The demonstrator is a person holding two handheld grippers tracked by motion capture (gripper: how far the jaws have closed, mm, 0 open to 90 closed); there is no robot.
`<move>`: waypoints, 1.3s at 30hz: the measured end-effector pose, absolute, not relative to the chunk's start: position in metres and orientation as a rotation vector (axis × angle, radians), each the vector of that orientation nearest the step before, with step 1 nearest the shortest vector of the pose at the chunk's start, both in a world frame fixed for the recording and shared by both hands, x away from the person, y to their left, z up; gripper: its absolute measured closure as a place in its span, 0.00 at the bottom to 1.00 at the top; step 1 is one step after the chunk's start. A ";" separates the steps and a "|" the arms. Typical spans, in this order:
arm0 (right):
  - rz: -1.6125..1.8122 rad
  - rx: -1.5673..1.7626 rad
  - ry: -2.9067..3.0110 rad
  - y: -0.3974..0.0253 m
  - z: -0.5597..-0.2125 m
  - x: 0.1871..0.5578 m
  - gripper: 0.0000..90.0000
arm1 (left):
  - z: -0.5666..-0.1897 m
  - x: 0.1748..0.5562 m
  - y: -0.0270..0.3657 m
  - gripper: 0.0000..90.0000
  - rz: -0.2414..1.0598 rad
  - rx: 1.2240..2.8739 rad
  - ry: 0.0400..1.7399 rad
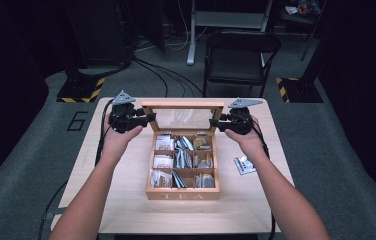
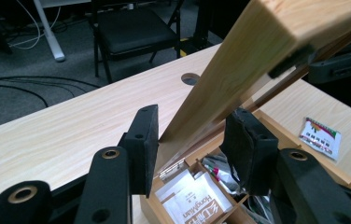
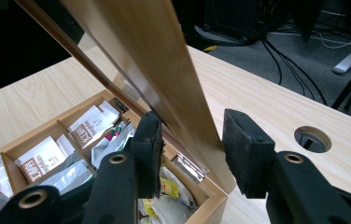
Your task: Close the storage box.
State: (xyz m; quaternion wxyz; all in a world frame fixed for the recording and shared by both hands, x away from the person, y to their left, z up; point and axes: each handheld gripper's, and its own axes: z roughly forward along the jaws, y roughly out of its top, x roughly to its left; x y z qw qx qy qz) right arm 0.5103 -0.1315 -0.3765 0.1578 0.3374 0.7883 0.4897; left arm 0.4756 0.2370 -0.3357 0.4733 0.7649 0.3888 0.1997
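On the middle of the table (image 1: 126,195) stands a wooden tea box (image 1: 182,192), its glass-paned lid (image 1: 183,105) raised nearly upright at the far edge. From above, the left gripper (image 1: 148,118) meets the lid's left side rail and the right gripper (image 1: 215,123) meets its right side rail, each held in a hand that comes in from the near side.

Seen along the left gripper (image 2: 190,140), the lid's wooden frame (image 2: 239,65) runs up between the two black jaws. The jaws stand apart with the rail in the gap; the rail's lower end lies close against the left pad (image 2: 148,140), while the right pad (image 2: 246,149) sits a little off the wood, so the grip is not closed on it. Below the jaws a hinge (image 2: 171,170) and paper tea bags (image 2: 192,200) show inside the box.

Seen along the right gripper (image 3: 187,149), the lid's frame (image 3: 155,60) again passes between the jaws. The left pad (image 3: 148,149) lies just beside the glass face, and the right pad (image 3: 246,154) stands clear of the wood with a visible gap. Whether either pad presses the frame I cannot tell. A hinge (image 3: 190,169) and the filled compartments lie underneath.

One loose tea bag (image 1: 244,164) lies on the table to the right of the box, near the person's right forearm. A round cable hole (image 3: 312,137) is in the tabletop behind the lid.
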 end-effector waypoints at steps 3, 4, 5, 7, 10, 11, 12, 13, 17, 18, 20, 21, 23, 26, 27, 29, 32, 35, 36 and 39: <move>1.414 0.968 2.244 -0.133 -0.377 0.506 0.60 | -0.335 0.472 0.238 0.63 0.487 1.876 0.948; 1.408 0.962 2.243 -0.133 -0.377 0.504 0.59 | -0.336 0.470 0.239 0.64 0.481 1.871 0.949; 1.401 0.960 2.241 -0.133 -0.377 0.501 0.57 | -0.336 0.469 0.241 0.64 0.471 1.865 0.948; 1.406 0.954 2.234 -0.133 -0.375 0.497 0.56 | -0.338 0.467 0.241 0.64 0.471 1.867 0.942; 1.417 0.926 2.225 -0.134 -0.369 0.490 0.55 | -0.339 0.462 0.240 0.64 0.481 1.878 0.936; 1.420 0.925 2.220 -0.134 -0.367 0.487 0.55 | -0.339 0.461 0.240 0.64 0.479 1.883 0.935; 1.424 0.923 2.220 -0.134 -0.365 0.484 0.55 | -0.339 0.460 0.240 0.64 0.480 1.883 0.937; 1.426 0.907 2.218 -0.134 -0.362 0.482 0.55 | -0.339 0.459 0.240 0.64 0.478 1.884 0.935; 1.444 0.882 2.203 -0.133 -0.354 0.474 0.55 | -0.340 0.455 0.240 0.63 0.475 1.899 0.927; 1.449 0.882 2.197 -0.133 -0.352 0.472 0.55 | -0.341 0.454 0.240 0.63 0.473 1.899 0.925; 1.453 0.868 2.198 -0.134 -0.350 0.469 0.55 | -0.342 0.452 0.241 0.63 0.470 1.904 0.922; 1.455 0.872 2.199 -0.134 -0.349 0.467 0.55 | -0.342 0.451 0.241 0.63 0.469 1.906 0.920; 1.464 0.867 2.203 -0.135 -0.348 0.464 0.55 | -0.343 0.449 0.241 0.62 0.470 1.905 0.919; 1.460 0.842 2.208 -0.135 -0.345 0.460 0.55 | -0.345 0.447 0.241 0.62 0.465 1.904 0.918; 1.465 0.849 2.208 -0.135 -0.344 0.457 0.55 | -0.345 0.446 0.241 0.62 0.462 1.905 0.918; 1.464 0.836 2.210 -0.136 -0.343 0.456 0.55 | -0.347 0.445 0.241 0.62 0.465 1.901 0.917; 1.460 0.842 2.226 -0.136 -0.343 0.453 0.55 | -0.349 0.442 0.242 0.61 0.464 1.904 0.915; 1.460 0.849 2.240 -0.136 -0.343 0.451 0.55 | -0.350 0.440 0.242 0.61 0.456 1.912 0.915; 1.458 0.845 2.244 -0.135 -0.342 0.448 0.55 | -0.350 0.438 0.242 0.61 0.455 1.918 0.915; 1.458 0.826 2.247 -0.134 -0.341 0.444 0.55 | -0.353 0.435 0.242 0.61 0.451 1.925 0.907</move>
